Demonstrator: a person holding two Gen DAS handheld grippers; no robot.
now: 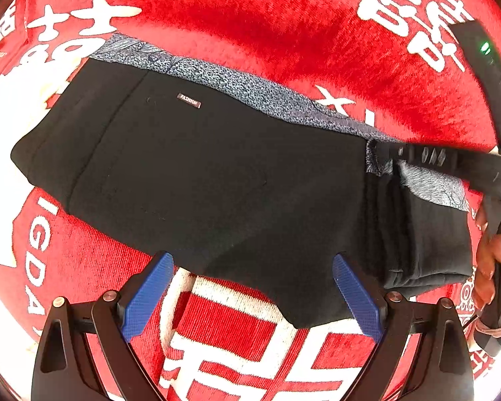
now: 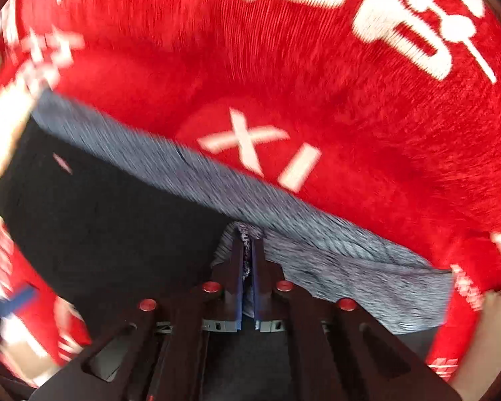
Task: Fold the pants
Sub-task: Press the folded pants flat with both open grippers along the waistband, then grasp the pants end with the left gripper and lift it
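Black pants [image 1: 200,167] with a blue-grey patterned side stripe [image 1: 237,80] lie on a red cloth; a small metal label [image 1: 189,100] shows on top. My left gripper [image 1: 254,267] is open with blue pads over the pants' near edge, holding nothing. My right gripper [image 2: 248,244] is shut on the patterned stripe of the pants [image 2: 317,254], lifting a folded end; it shows in the left wrist view [image 1: 390,157] at the right end of the pants. The right wrist view is motion-blurred.
A red plush cloth [image 1: 284,16] with white characters covers the whole surface. A person's hand [image 1: 491,260] holds the right gripper's handle at the right edge.
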